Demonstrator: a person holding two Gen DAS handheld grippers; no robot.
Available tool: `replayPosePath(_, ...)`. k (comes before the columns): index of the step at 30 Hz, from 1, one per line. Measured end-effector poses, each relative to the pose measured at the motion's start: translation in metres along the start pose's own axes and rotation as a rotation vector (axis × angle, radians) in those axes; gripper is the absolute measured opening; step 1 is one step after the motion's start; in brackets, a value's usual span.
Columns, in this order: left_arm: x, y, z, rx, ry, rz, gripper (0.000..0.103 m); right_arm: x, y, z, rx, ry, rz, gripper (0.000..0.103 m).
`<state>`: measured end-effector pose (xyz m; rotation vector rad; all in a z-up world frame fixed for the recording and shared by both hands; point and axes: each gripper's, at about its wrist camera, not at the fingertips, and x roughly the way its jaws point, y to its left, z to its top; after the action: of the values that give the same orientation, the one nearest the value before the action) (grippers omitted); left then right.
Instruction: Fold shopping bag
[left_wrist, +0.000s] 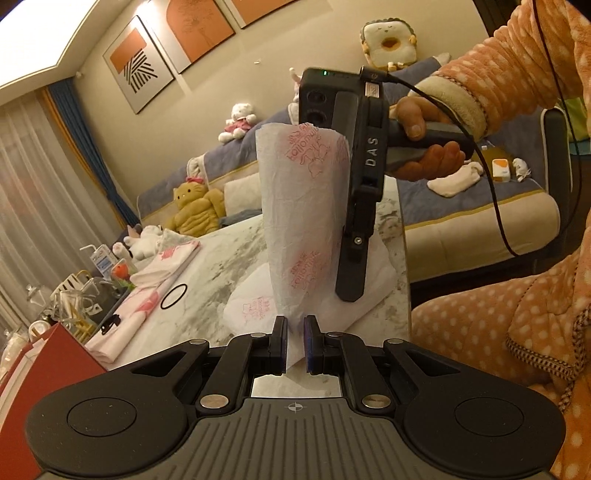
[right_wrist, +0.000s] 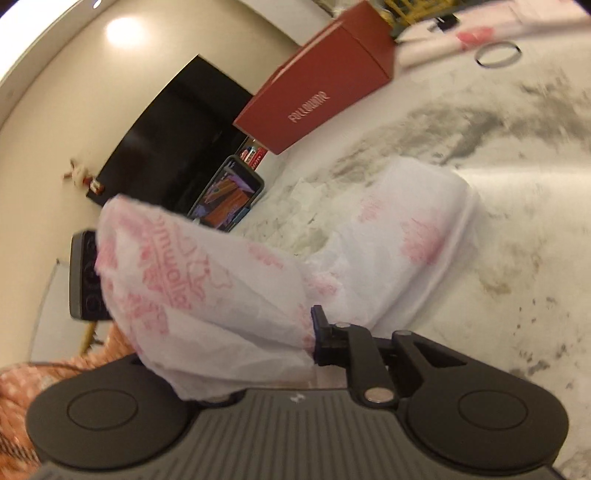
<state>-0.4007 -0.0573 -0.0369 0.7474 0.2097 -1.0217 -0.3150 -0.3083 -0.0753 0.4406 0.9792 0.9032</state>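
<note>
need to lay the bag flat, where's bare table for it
Bare marble lies between the bag and the black ring, and past the bag toward the sofa side. The edge by the red box is crowded: a stack of folded bags and glassware sit there.

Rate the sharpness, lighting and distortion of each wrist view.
Left wrist view: sharp, warm indoor light, overexposed ceiling panel at top left, fisheye bending the walls; shopping bag crisp. Right wrist view: motion-blurred, especially the bag and red box; a ceiling light glares at top left, and the marble table curves strongly.
</note>
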Motion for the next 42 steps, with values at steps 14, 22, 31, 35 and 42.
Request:
replayPosePath(14,-0.001,-0.001,-0.002,0.01,-0.031,-0.008,0.014,-0.006,0.075,-0.022,-0.563,-0.015,-0.257,0.029)
replayPosePath(22,0.004,-0.01,0.008,0.131,-0.001,-0.043,0.014,0.005,0.084,-0.035,-0.697,0.036,-0.311,0.029)
replayPosePath(31,0.005,-0.026,0.022,0.191,-0.014,-0.12,0.014,0.016,0.091,-0.045,-0.8,0.071,-0.34,0.029)
replayPosePath(35,0.012,-0.023,0.023,0.116,0.023,-0.146,0.014,0.017,0.09,-0.047,-0.807,0.073,-0.344,0.029)
replayPosePath(42,0.019,0.001,0.006,-0.05,0.051,-0.275,0.014,-0.019,0.092,-0.055,-0.8,-0.004,-0.232,0.04)
